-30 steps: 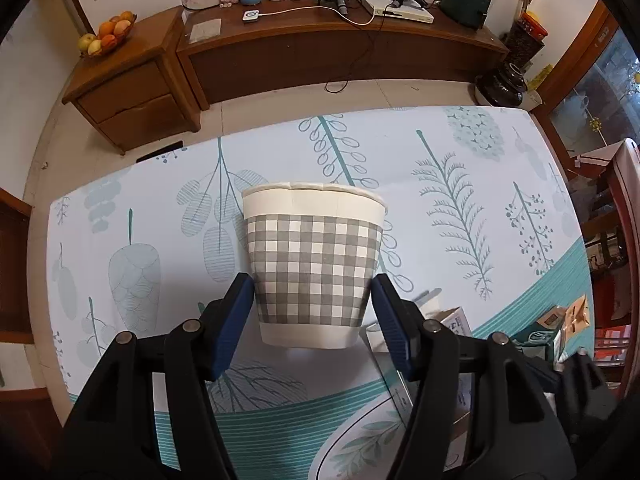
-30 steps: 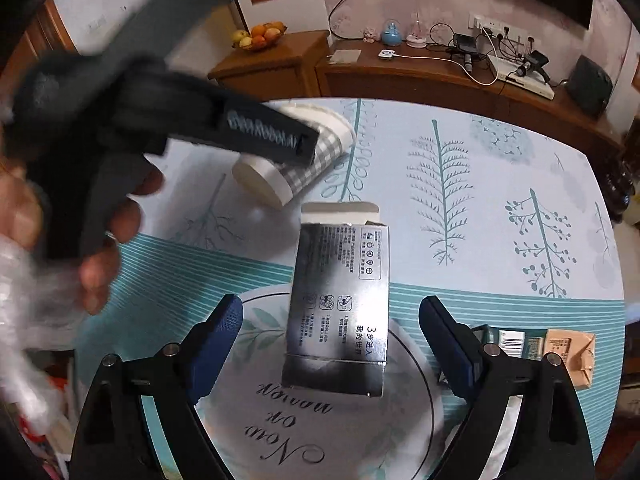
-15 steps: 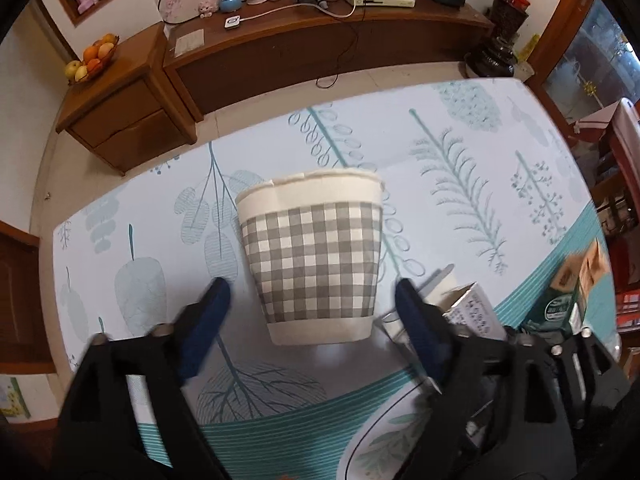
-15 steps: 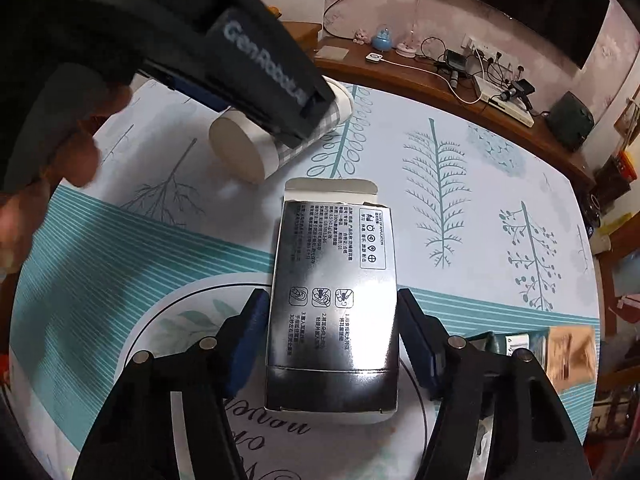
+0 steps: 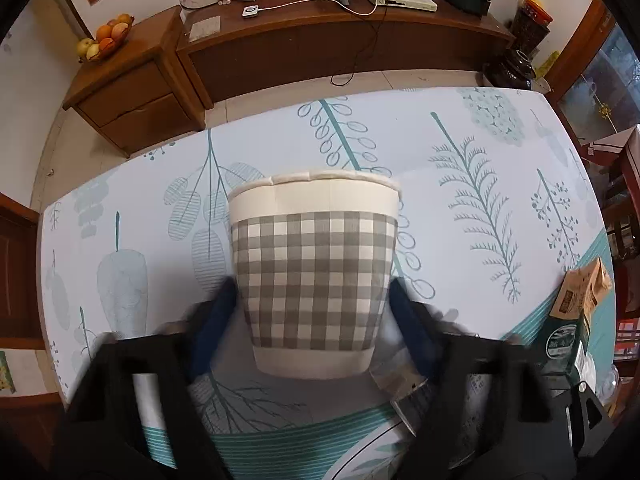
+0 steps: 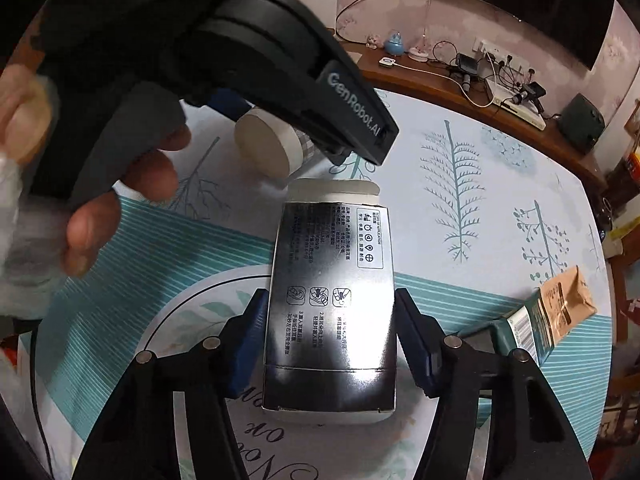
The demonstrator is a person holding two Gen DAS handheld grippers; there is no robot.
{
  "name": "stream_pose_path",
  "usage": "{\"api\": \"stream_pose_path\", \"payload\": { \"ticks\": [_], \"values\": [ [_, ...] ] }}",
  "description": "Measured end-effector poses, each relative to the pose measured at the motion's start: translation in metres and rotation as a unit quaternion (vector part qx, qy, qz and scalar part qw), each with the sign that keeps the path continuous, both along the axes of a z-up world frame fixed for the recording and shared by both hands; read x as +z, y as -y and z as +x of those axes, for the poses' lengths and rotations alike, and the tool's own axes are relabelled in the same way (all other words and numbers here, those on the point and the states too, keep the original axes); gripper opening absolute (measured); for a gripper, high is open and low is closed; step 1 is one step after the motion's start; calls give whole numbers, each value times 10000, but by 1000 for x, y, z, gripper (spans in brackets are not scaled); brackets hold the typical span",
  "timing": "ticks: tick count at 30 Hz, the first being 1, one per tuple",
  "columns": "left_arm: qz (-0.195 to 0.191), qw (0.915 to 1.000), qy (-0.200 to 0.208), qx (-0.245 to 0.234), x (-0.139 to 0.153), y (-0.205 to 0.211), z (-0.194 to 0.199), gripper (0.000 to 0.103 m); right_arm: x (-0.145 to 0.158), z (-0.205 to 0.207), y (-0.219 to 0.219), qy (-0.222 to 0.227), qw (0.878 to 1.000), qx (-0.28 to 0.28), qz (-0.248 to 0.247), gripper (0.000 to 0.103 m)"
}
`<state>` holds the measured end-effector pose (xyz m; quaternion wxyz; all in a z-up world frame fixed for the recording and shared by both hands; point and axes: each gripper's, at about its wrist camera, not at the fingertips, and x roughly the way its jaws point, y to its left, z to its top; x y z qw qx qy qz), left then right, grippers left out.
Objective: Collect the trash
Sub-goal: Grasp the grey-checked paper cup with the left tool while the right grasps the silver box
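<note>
Leaf-printed cloth covers the counter (image 5: 500, 152). Left tool (image 5: 314, 312), jaws just closing, clasps the checked cup (image 5: 314, 272) lying on its side. Right tool (image 6: 330, 340), also just closing, pinches the silver box (image 6: 332, 304); a brown carton (image 6: 560, 312) lies nearby.

Paper cup (image 5: 314, 280) on its side near tablecloth (image 6: 500, 184) middle; box (image 6: 332, 304) just nearer; carton (image 6: 552, 316) by right edge.
</note>
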<state>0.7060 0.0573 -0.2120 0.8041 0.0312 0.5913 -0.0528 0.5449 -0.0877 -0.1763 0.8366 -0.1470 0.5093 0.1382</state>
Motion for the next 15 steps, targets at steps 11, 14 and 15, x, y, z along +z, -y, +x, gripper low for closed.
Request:
{"api": "stream_pose_path", "payload": {
  "ticks": [11,14,15],
  "values": [
    [125,9990,424,-13,51,-17,-42,57,34,-21,27,-44,9979,-306,572,60],
    [124,9985,514,-107,81,-25,-75,57,55,-38,31,-5,9969,-397,674,60],
    [103,9984,546,-143,91,-27,-87,57,65,-49,34,41,9966,-430,705,60]
  ]
}}
